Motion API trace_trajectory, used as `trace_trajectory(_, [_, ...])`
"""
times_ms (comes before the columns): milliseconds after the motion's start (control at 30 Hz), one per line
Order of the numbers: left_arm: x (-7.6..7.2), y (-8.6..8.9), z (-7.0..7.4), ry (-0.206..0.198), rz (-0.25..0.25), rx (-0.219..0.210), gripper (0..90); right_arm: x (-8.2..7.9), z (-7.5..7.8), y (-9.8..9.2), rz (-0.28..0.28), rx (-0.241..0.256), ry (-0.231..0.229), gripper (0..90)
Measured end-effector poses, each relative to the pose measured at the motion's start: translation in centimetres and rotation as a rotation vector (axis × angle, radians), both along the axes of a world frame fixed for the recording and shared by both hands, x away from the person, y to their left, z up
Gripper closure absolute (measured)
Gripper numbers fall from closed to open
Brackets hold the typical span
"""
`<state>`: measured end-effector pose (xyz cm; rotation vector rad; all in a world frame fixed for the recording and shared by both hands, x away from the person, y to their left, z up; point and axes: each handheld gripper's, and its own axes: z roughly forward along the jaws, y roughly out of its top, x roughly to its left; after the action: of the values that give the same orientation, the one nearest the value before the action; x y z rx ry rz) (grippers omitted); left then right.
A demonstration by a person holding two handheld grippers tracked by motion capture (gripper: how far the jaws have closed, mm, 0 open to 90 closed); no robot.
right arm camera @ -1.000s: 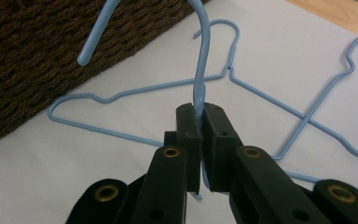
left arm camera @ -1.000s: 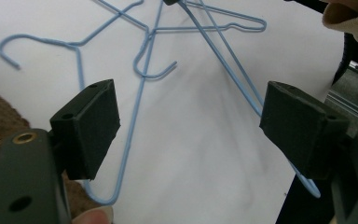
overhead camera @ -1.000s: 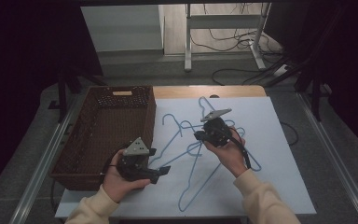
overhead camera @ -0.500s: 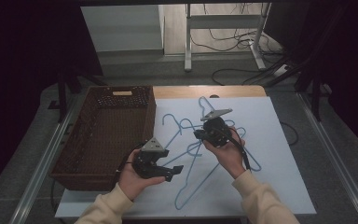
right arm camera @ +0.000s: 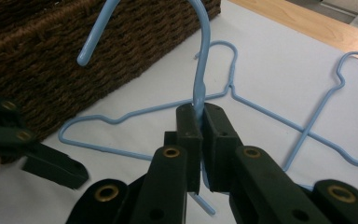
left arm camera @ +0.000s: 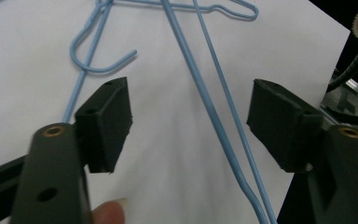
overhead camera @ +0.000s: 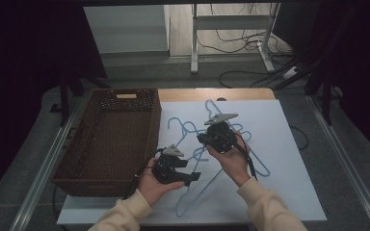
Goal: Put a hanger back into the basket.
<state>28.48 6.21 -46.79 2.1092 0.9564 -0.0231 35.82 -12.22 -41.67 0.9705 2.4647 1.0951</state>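
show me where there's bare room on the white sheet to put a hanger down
Free: the right part of the white sheet, between the right tool and the sheet's edge, and its near right corner. Crowded: the middle, where blue hangers overlap beside the wicker basket.

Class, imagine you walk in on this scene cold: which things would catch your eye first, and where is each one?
The tangle of blue wire hangers sprawled over the white table stands out first. The right gripper is clamped on the neck of one hanger, its hook rising above the jaws, while the left gripper hangs wide open over two blue wires. Along the table's left side sits a dark woven basket.
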Motion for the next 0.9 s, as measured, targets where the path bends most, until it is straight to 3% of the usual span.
trace_trajectory(167, [0.3,-0.2,-0.5,0.036,-0.007,-0.013,58.0,-0.3,0.3,0.1,0.006,0.007,-0.013,86.3])
trace_trajectory(200, [0.3,-0.2,-0.5,0.045,-0.01,-0.02,58.0,-0.3,0.3,0.1,0.006,0.007,-0.013,86.3])
trace_trajectory(267, [0.4,0.1,-0.5,0.065,-0.032,-0.041,74.0,-0.4,0.4,0.1,0.011,0.006,-0.016,86.2])
trace_trajectory(367, [0.4,0.4,-0.2,0.077,-0.035,-0.074,79.7,-0.5,0.6,0.0,0.013,0.021,-0.016,86.1])
trace_trajectory(567, [0.2,0.9,0.3,0.066,-0.013,-0.104,82.3,-0.9,1.3,-0.2,0.024,0.044,-0.047,85.5])
trace_trajectory(700, [0.1,1.5,0.9,0.044,0.012,-0.129,84.3,-1.2,1.9,-0.6,0.037,0.069,-0.095,82.5])
trace_trajectory(800, [0.0,2.0,1.6,0.016,0.019,-0.142,85.4,-1.4,2.3,-1.1,0.041,0.093,-0.128,66.6])
trace_trajectory(900, [0.0,2.4,2.2,-0.002,0.031,-0.151,85.4,-1.7,2.4,-1.9,0.054,0.124,-0.122,58.1])
